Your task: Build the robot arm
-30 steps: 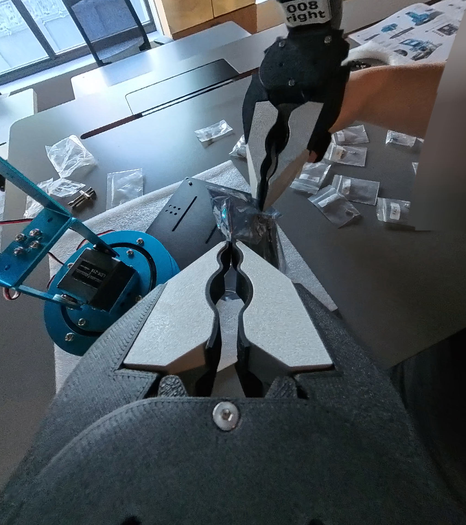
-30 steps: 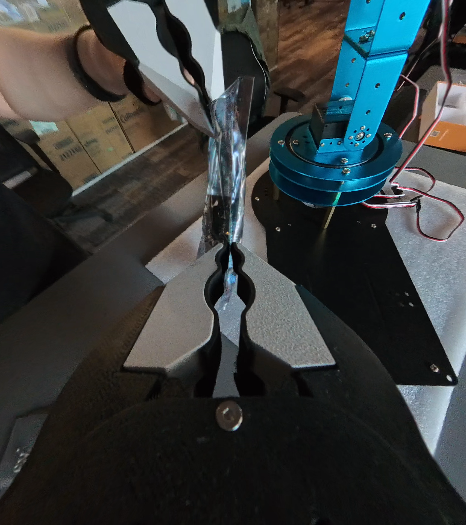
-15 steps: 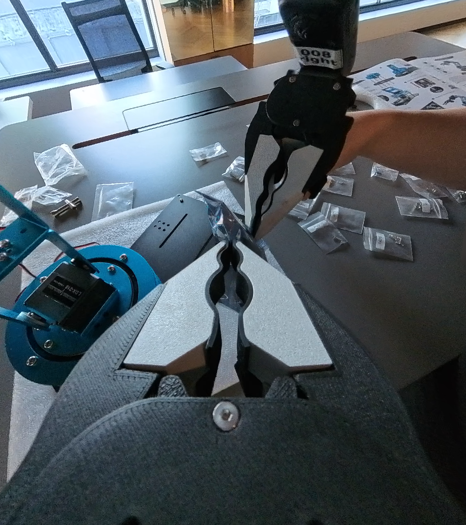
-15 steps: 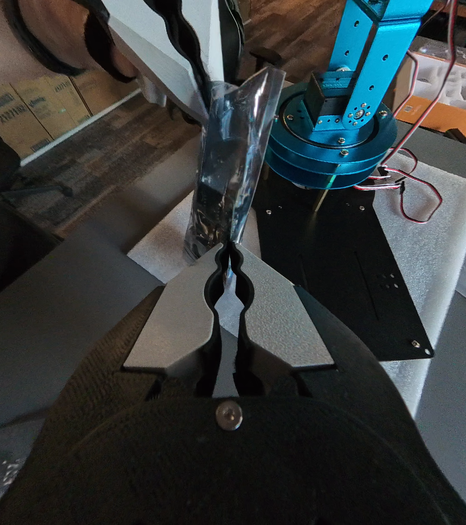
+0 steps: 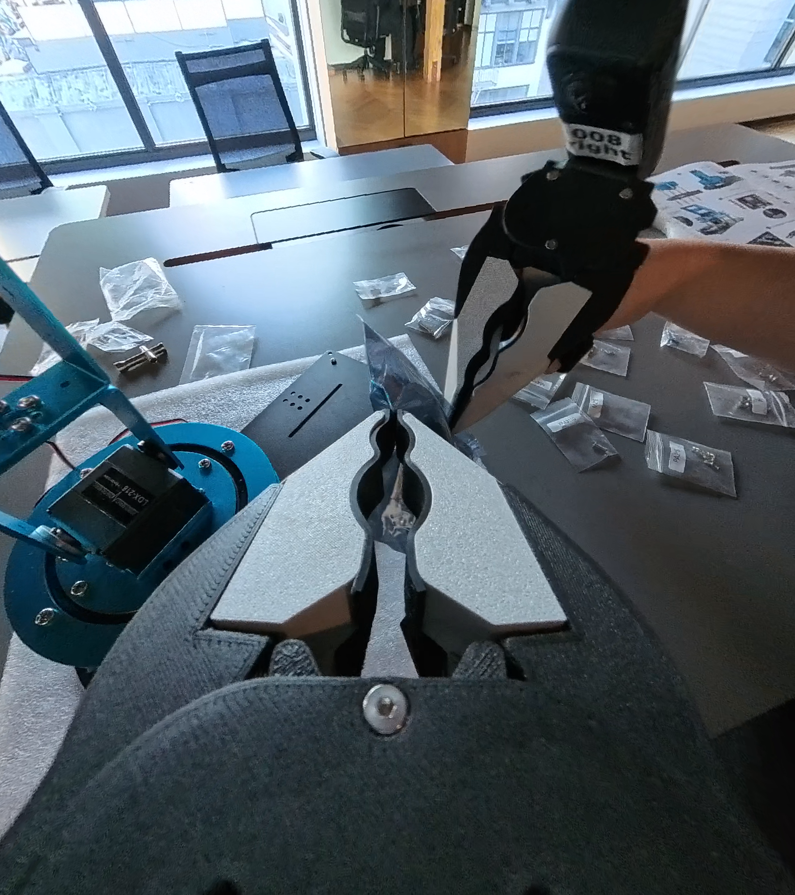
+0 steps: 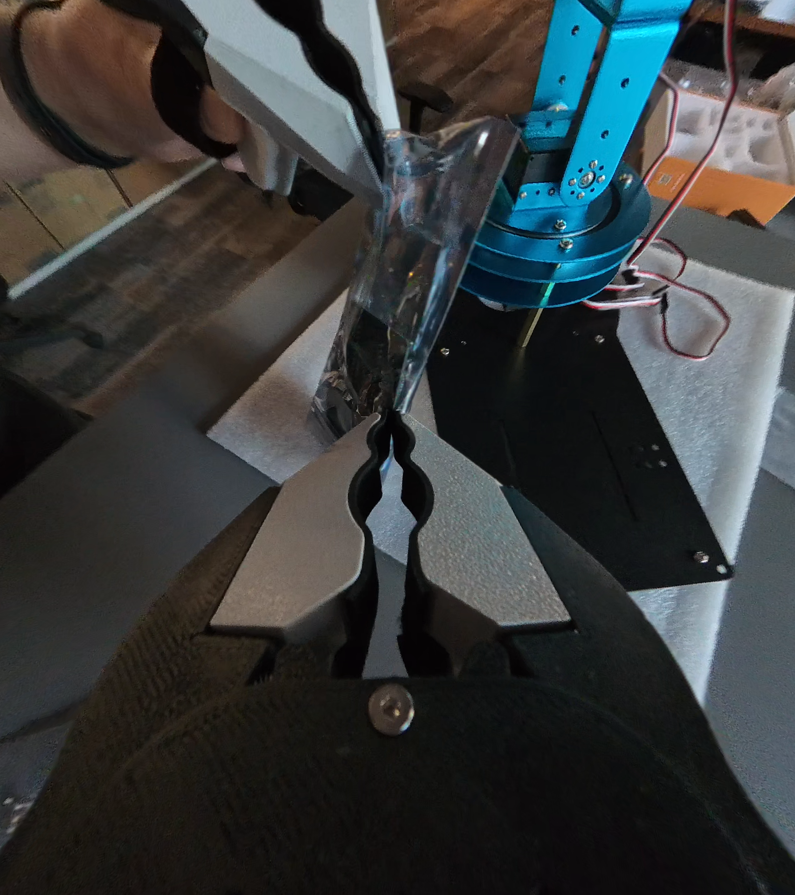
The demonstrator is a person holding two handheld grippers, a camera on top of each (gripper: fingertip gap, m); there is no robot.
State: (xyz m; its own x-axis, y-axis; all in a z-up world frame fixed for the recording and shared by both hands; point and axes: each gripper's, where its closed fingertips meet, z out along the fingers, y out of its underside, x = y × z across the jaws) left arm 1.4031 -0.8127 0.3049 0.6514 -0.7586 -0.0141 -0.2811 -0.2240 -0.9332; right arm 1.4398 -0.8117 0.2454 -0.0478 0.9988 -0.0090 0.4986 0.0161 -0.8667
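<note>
Black hand-held gripper (image 5: 396, 415) bodies, grey wavy-edged fingers (image 5: 318, 523), silver screws.

A big dark grey table (image 5: 628, 557) holds everything. A white foam sheet (image 6: 705, 387) lies on it, toward 9 o'clock in the left wrist view. Many small clear bags (image 5: 686, 460) are scattered at 2 o'clock, and printed paper sheets (image 5: 749, 203) lie at 1 o'clock.
</note>
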